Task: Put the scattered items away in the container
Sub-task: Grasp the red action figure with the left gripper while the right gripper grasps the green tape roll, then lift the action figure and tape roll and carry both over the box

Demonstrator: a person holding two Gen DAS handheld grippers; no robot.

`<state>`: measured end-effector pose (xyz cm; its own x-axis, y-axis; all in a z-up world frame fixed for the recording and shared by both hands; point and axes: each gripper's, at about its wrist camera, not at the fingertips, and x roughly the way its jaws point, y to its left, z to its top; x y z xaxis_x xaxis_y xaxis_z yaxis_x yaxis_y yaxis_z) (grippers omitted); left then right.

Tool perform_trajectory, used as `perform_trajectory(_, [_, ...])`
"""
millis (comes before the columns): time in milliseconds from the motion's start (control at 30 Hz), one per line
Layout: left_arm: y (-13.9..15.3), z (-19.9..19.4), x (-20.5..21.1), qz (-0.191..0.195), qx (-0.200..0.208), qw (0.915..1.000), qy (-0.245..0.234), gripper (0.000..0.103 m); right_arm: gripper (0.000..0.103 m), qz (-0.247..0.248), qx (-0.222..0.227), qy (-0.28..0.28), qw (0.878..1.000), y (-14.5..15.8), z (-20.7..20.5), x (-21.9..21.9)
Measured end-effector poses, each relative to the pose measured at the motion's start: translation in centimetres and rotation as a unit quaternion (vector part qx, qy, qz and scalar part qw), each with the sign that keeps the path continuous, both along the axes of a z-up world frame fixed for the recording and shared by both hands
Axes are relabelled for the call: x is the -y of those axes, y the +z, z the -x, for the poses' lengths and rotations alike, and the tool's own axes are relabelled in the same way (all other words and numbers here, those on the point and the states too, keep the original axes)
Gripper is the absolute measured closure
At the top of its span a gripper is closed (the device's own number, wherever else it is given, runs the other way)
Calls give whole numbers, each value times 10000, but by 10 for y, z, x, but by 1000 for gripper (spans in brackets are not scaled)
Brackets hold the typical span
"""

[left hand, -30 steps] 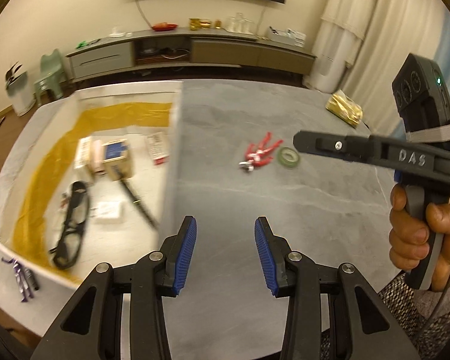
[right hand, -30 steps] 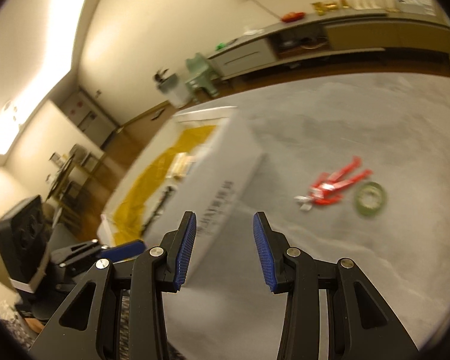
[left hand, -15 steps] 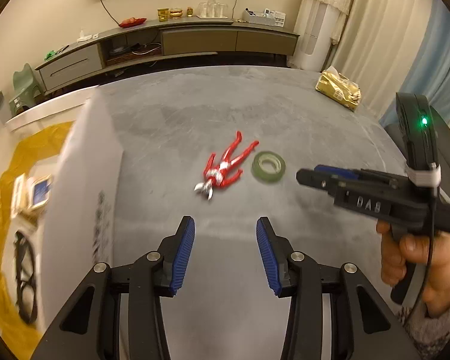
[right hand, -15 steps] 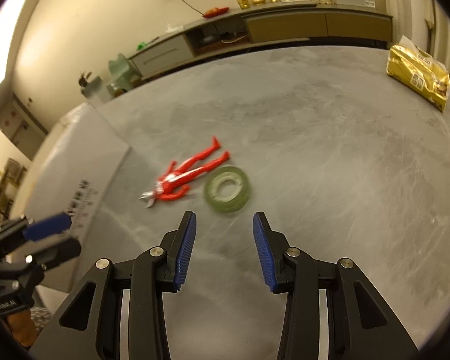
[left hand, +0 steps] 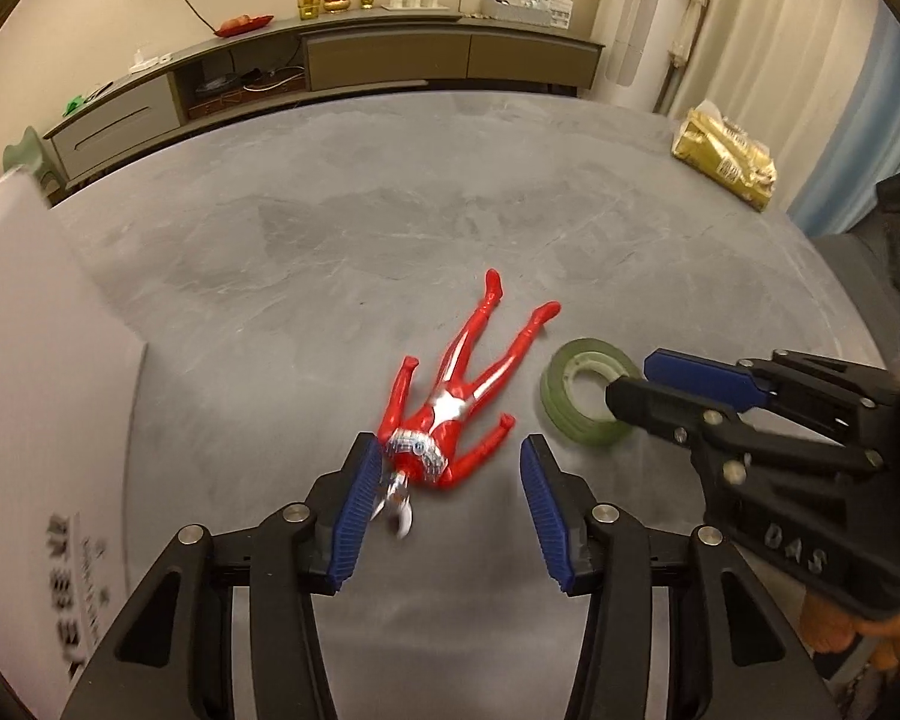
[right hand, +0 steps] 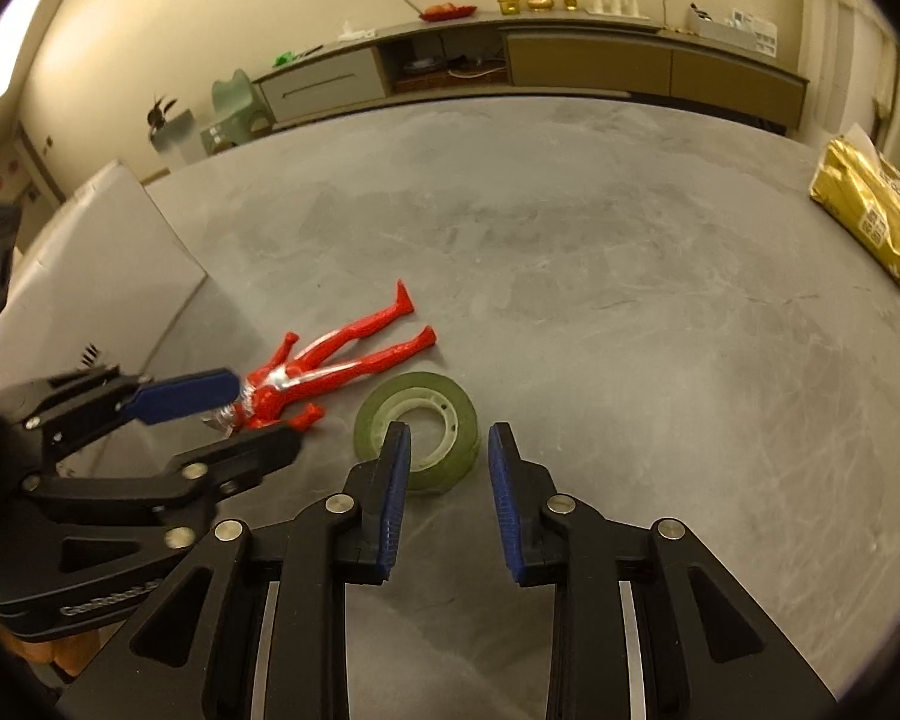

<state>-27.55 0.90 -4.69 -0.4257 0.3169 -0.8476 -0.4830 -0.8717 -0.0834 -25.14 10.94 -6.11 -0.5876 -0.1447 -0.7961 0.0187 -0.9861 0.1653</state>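
A red and silver toy figure [left hand: 450, 396] is seen lying flat on the grey table [left hand: 342, 252], well in from every edge. Its long axis runs diagonally: the head is turned toward the near edge and the white box, while the two legs are spread toward the far edge and the right. The head is partly covered by a blue pad in the left wrist view, and in the right wrist view [right hand: 306, 375] it is masked by the other tool, so its detail cannot be made out.

Just beside the figure's right-hand leg and arm, a green tape roll [left hand: 588, 399] is laid flat with its hollow core upward; whether the two touch cannot be told.

The left gripper [left hand: 450, 498] is held with its jaws apart, nothing clamped, the figure's head and chest lying between the pads. The right gripper [right hand: 444, 492] is likewise spread wide and empty, its left pad standing over the core of the tape roll [right hand: 417, 423] and its right pad outside the roll's rim.

At the left edge a white box [left hand: 36, 372] is cut off by the frame; its printing is blurred and unreadable, and its inside is hidden. A gold packet [right hand: 870, 210] is set near the far right corner.
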Motion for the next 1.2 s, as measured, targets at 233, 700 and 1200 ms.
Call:
perform_trajectory(233, [-1, 5, 2, -98, -144, 9996, -244, 59, 87, -277, 2, 106, 9996, -3, 1, 4])
perform_trajectory(700, [22, -21, 6, -188, -577, 9976, -321, 74, 89, 378, 71, -207, 9990, 9, -6, -15])
perform_trajectory(1200, [46, -48, 22, -293, -818, 9961, -122, 75, 89, 765, 28, -109, 9970, 21, -17, -11])
